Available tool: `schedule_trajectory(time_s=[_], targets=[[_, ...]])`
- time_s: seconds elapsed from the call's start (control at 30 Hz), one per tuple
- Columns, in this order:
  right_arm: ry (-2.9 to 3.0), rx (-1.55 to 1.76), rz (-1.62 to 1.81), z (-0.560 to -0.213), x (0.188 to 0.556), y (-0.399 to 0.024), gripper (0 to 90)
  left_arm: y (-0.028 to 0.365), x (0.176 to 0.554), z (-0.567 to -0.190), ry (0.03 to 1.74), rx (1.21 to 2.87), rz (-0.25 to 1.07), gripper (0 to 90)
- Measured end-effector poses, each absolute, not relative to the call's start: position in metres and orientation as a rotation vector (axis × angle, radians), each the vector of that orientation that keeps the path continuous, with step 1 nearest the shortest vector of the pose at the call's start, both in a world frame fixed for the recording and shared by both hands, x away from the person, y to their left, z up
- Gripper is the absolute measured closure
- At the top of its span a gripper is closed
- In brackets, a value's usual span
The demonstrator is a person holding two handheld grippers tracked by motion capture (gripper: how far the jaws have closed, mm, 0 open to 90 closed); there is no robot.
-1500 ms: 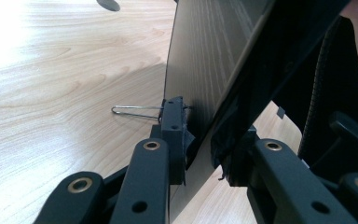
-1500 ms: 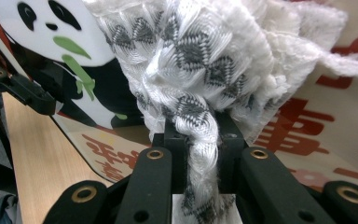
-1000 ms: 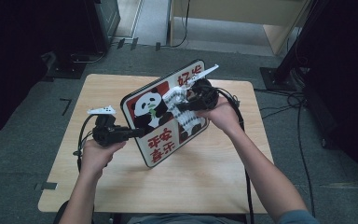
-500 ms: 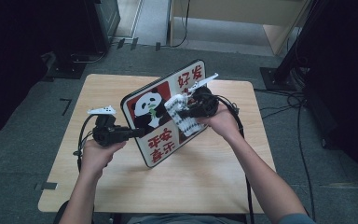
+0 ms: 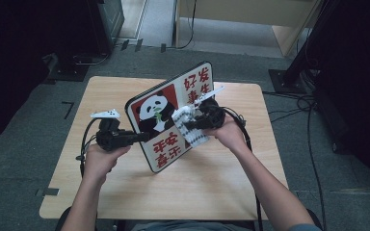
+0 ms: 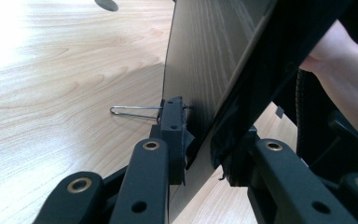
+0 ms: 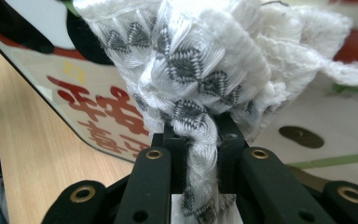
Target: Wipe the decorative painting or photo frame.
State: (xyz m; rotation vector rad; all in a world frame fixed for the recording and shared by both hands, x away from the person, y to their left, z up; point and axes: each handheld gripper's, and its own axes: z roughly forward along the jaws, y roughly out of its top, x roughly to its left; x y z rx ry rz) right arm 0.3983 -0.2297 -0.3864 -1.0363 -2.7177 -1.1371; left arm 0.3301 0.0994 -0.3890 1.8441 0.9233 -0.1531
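A board (image 5: pixel 166 113) printed with a panda and red characters stands tilted on its lower edge on the table. My left gripper (image 5: pixel 142 137) is shut on the board's left edge; in the left gripper view the jaws (image 6: pixel 200 140) clamp that thin edge, with the board's dark back (image 6: pixel 205 56) rising ahead. My right gripper (image 5: pixel 192 126) is shut on a bunched white cloth with grey zigzags (image 5: pixel 183 118) and holds it against the board's printed face. In the right gripper view the cloth (image 7: pixel 200 60) bulges out between the jaws (image 7: pixel 200 140), with the board's face (image 7: pixel 98 107) behind it.
The light wooden table (image 5: pixel 221 183) has bare room in front of and behind the board. Cables (image 5: pixel 294 113) trail over the grey floor at the right. Dark equipment stands at the back left. A thin wire loop (image 6: pixel 130 112) sticks out beside the left jaw.
My right gripper has slid down the board's face with the cloth in it. The left gripper and the board have stayed where they were.
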Motion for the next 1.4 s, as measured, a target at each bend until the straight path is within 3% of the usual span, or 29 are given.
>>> schedule_trajectory(time_s=[1.07,1.4], targets=[[-2.661,-1.087,-1.007,-0.455,0.383,-0.235,80.1,0.099,0.330,-0.389,0.922,1.845,-0.153,74.6],[-2.648,-1.101,-0.992,-0.457,0.382,-0.237,80.4,0.099,0.329,-0.389,0.931,1.840,-0.156,74.1]])
